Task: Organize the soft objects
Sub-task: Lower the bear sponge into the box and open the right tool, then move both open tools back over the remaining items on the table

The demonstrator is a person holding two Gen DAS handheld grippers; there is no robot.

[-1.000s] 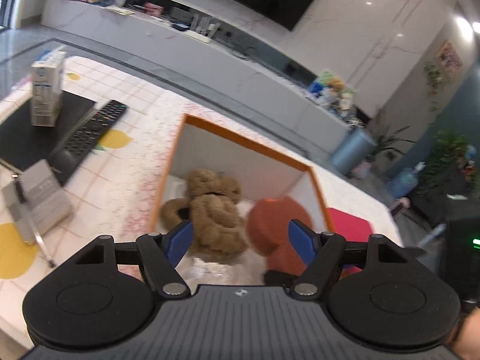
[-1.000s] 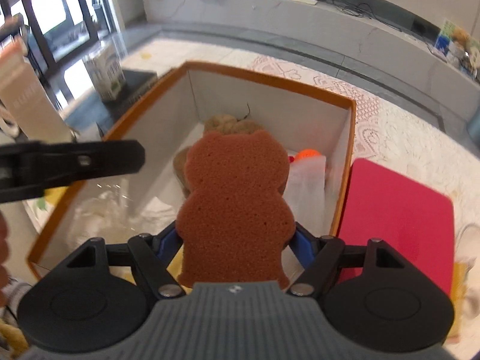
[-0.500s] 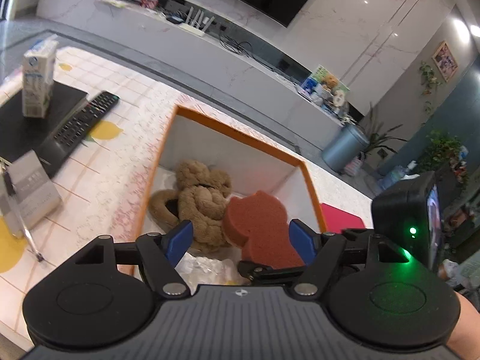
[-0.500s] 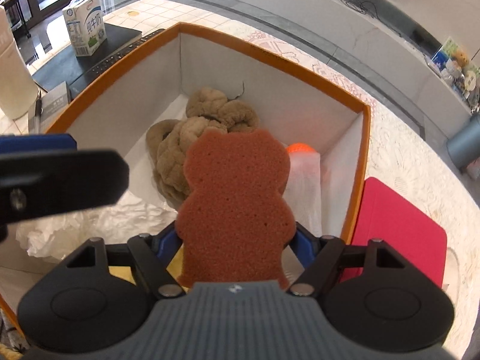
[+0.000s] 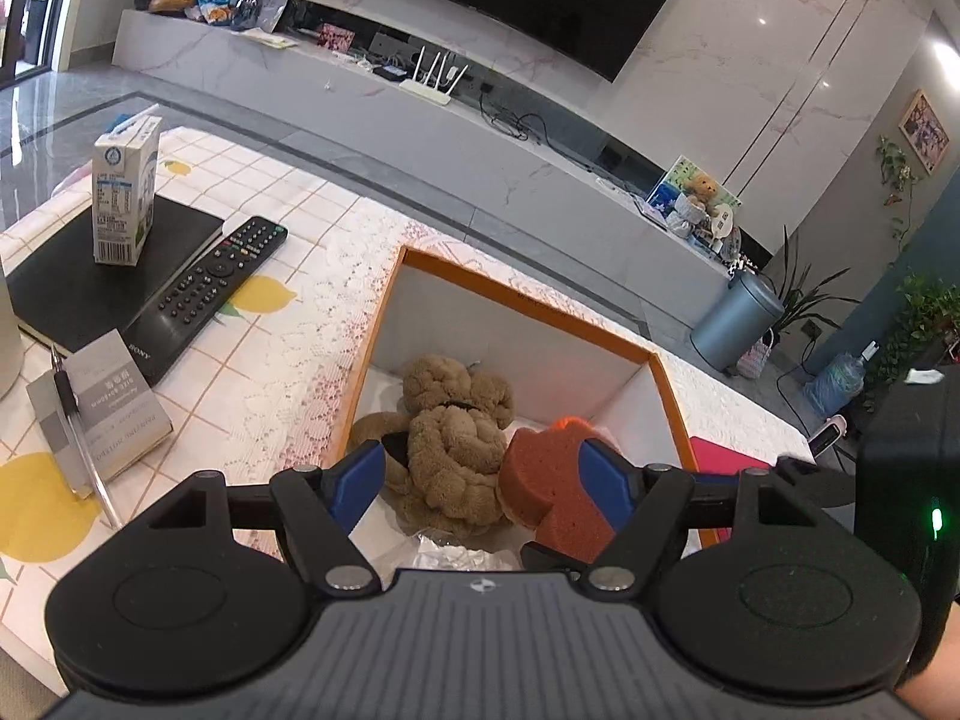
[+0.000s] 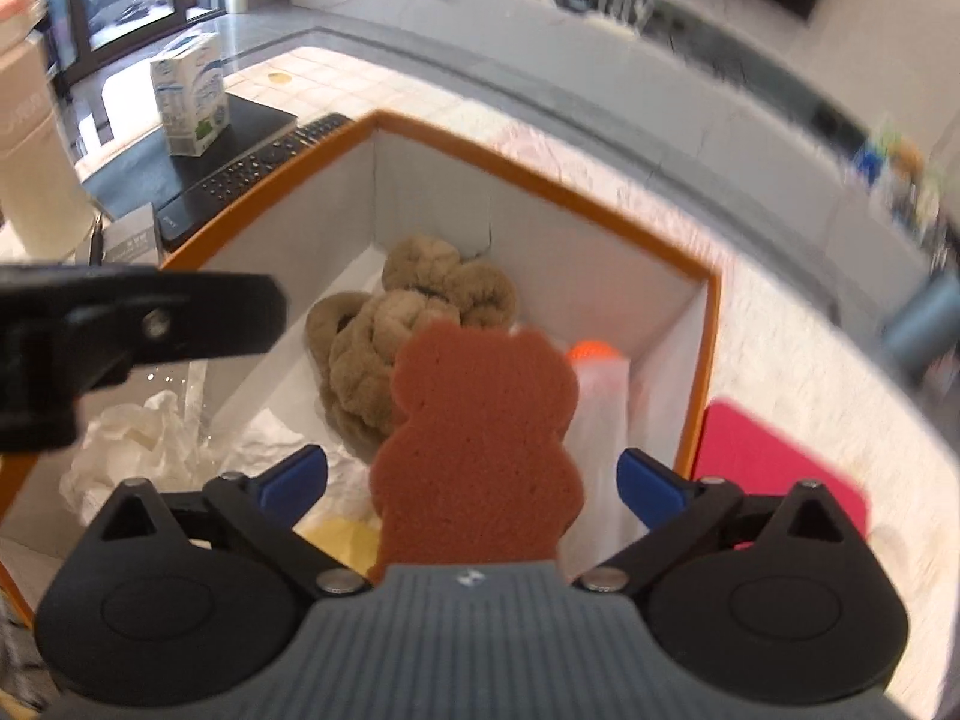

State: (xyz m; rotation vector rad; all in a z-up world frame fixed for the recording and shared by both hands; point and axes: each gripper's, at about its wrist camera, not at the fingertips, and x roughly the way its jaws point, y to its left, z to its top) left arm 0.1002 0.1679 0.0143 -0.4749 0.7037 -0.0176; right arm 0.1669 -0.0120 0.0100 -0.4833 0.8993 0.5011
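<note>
An orange-rimmed white box (image 5: 528, 300) (image 6: 540, 180) stands on the table. Inside it lies a tan plush toy (image 5: 456, 438) (image 6: 414, 324). A rust-brown bear-shaped sponge (image 6: 480, 444) (image 5: 540, 480) stands over the box, between the blue pads of my right gripper (image 6: 471, 486). That gripper's jaws are opening, and both pads stand clear of the sponge's sides. My left gripper (image 5: 480, 477) hovers open over the box's near edge, with nothing between its fingers; the sponge shows behind its right finger.
A milk carton (image 5: 126, 192), a black notebook (image 5: 66, 276) and a remote (image 5: 222, 270) lie left of the box, with a small grey box and pen (image 5: 102, 408) nearer. A red pad (image 6: 774, 462) lies right of the box. White crumpled paper (image 6: 138, 450) and an orange-topped item (image 6: 594, 354) are inside.
My right gripper's pads have spread away from the sponge, which they gripped before. The sponge sits lower in the box. The left gripper has stayed roughly in place.
</note>
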